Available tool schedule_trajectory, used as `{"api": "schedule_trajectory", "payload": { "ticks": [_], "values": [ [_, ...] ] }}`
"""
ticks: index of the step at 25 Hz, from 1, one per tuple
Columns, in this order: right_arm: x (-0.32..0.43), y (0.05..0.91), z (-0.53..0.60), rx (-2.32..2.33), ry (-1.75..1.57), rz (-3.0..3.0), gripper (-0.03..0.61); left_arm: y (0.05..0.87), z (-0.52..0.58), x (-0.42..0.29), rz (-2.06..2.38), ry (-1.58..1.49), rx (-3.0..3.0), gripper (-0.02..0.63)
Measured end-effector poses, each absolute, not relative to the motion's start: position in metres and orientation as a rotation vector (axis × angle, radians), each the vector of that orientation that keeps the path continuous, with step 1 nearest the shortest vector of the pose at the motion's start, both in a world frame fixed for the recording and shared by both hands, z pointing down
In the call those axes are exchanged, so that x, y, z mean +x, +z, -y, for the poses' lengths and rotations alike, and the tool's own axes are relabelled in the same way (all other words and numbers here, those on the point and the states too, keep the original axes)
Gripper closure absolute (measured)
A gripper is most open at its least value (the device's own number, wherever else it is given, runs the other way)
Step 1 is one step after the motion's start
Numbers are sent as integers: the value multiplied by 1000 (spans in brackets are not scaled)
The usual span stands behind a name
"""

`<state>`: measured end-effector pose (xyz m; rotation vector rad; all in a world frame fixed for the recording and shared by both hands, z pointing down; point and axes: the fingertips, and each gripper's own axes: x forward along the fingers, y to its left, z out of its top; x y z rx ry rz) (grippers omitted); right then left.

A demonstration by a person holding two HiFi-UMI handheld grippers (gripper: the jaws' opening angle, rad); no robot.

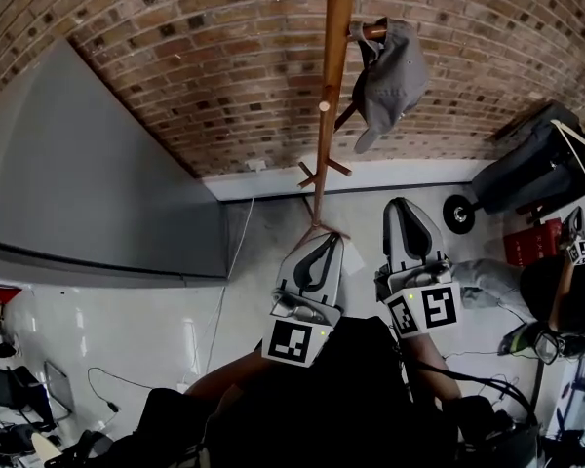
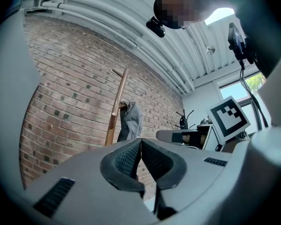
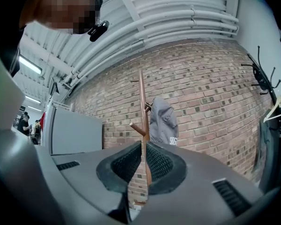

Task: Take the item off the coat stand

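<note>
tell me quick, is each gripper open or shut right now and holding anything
Left gripper: shut, jaws together, holding nothing.
Right gripper: shut, jaws together, holding nothing.

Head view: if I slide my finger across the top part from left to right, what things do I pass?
grey panel → wooden coat stand → grey cap hanging on it → dark thing with a wheel
</note>
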<state>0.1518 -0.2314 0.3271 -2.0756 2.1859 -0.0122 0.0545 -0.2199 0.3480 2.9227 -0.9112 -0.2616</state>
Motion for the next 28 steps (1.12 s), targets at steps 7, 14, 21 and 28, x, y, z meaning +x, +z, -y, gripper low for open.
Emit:
{"api": "schedule_trajectory", "payload": {
  "ticks": [7, 14, 21, 28],
  "values": [
    [160, 324, 263, -2099, 16, -2171, 557, 353, 246, 49, 935, -304, 2898, 597],
    [174, 308, 282, -2112, 53, -2123, 465, 353, 260, 50, 928, -316, 2883, 596],
    [186, 295, 306, -2127, 32, -2097, 429, 353, 258, 57, 880, -300, 2895, 597],
    [195, 275, 323, -2141, 79, -2045, 416, 354, 257, 60, 864, -300, 2890, 597]
  ]
}}
